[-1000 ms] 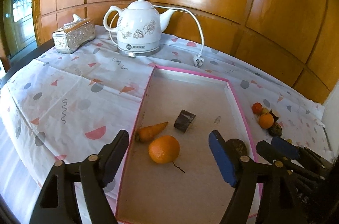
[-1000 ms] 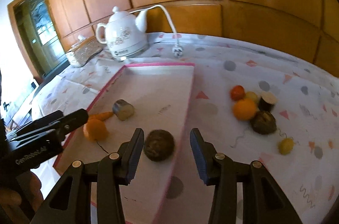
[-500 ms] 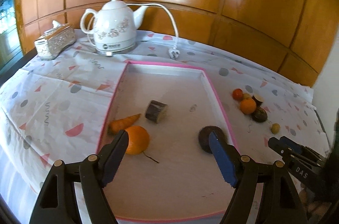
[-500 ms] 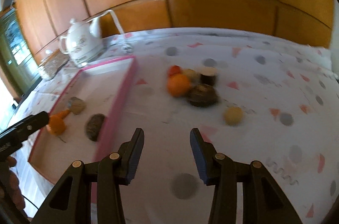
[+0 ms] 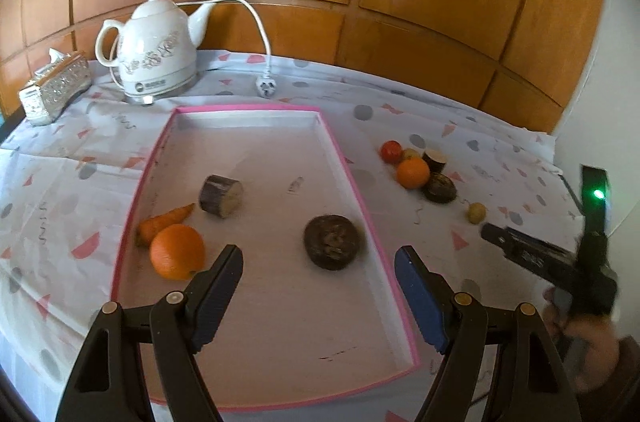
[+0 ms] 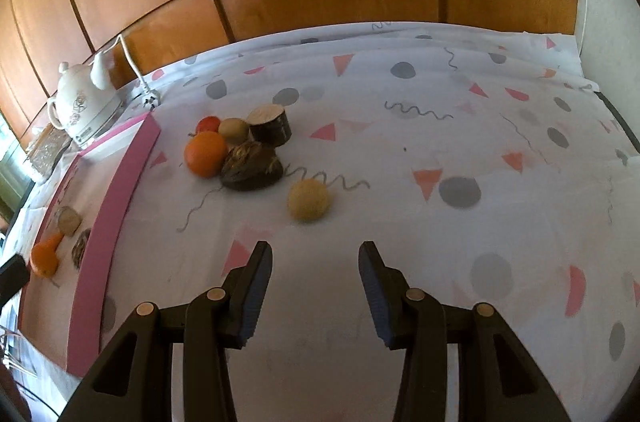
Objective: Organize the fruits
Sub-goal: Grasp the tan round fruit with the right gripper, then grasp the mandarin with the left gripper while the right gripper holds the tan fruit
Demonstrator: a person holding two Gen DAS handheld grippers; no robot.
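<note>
Partly filled shallow white tray with pink rim (image 5: pixel 340 158) on patterned white tablecloth (image 6: pixel 440 150); inside: round orange (image 5: pixel 177 251), small orange carrot (image 5: pixel 164 224) touching it, dark-barked cut cylinder with pale end (image 5: pixel 221 196), dark brown wrinkled round fruit (image 5: pixel 333 242) near the right wall

Outside the tray, to its right, six items not yet moved: second orange (image 6: pixel 205 153), small red tomato-like fruit (image 6: pixel 208 123), small tan-green round fruit (image 6: pixel 234 128), second dark cut cylinder (image 6: pixel 270 125), second dark brown wrinkled fruit (image 6: pixel 252 166), all bunched and touching; pale yellow round fruit (image 6: pixel 309 200) lying apart, nearest the camera. Judged roughly two-fifths done

Right gripper (image 6: pixel 315 286): blue-padded jaws spread wide, empty, touching nothing, above bare cloth, aimed at the pale yellow fruit just ahead; likely next pick

Left gripper (image 5: pixel 319 296): jaws likewise wide apart and empty, above the tray floor, the dark wrinkled fruit ahead between the fingertip lines, the orange just beside the left finger (image 5: pixel 218 286), no contact seen

Background: white ceramic electric kettle (image 5: pixel 154 56), silver tissue box (image 5: pixel 54 92)
</note>
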